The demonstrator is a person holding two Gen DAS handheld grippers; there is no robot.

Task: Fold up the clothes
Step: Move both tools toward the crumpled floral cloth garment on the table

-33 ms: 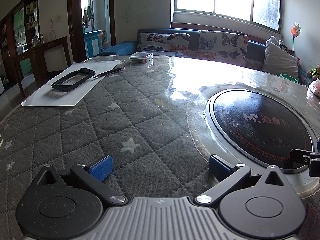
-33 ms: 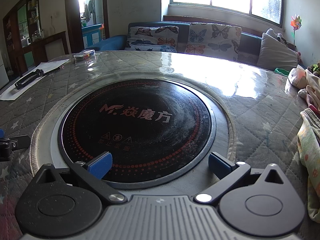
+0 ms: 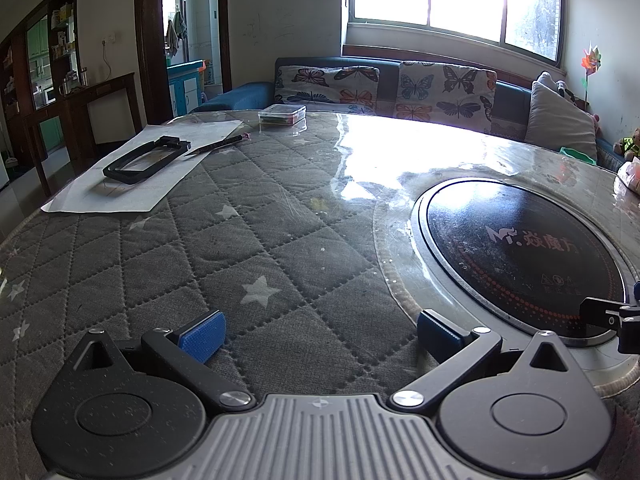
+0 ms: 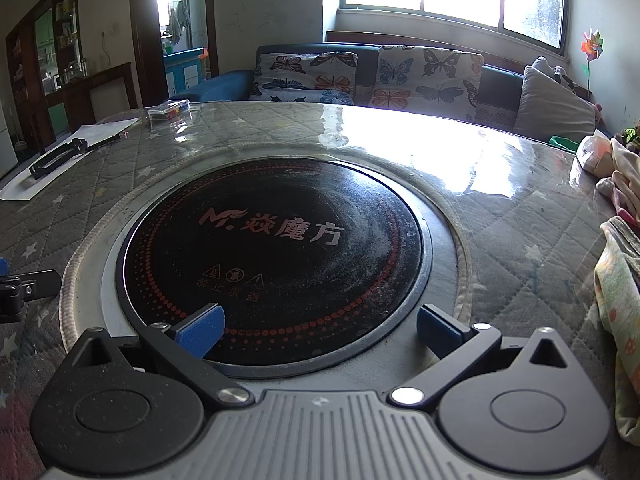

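Clothes (image 4: 618,300) sit at the far right edge of the table, only in the right wrist view: a pale printed garment hanging over the edge, more pinkish cloth (image 4: 626,184) heaped behind it. Crumpled, nothing folded or spread yet

Right gripper (image 4: 320,330) has its jaws wide apart, nothing between the blue pads, hovering low over the round black cooktop (image 4: 272,240) set into the table. Clothes are well off to its right, no contact

Left gripper (image 3: 320,334) also spread wide and empty, over the grey quilted table cover (image 3: 248,248), left of the cooktop. Its tip shows at the left edge of the right view, so the two sit side by side

Step, my read: pre-grasp, task basically at zero. Next move calls for the right gripper to swing right, pinch an edge of the printed garment and drag it onto open quilt; left then takes the opposite edge to flatten it

Risk: the glossy clear sheet over the quilt looks slippery, cloth may slide

Far left, out of the way: white paper (image 3: 140,164) with a black frame (image 3: 146,158) on it, pen (image 3: 216,146) beside, clear plastic box (image 3: 282,114) further back
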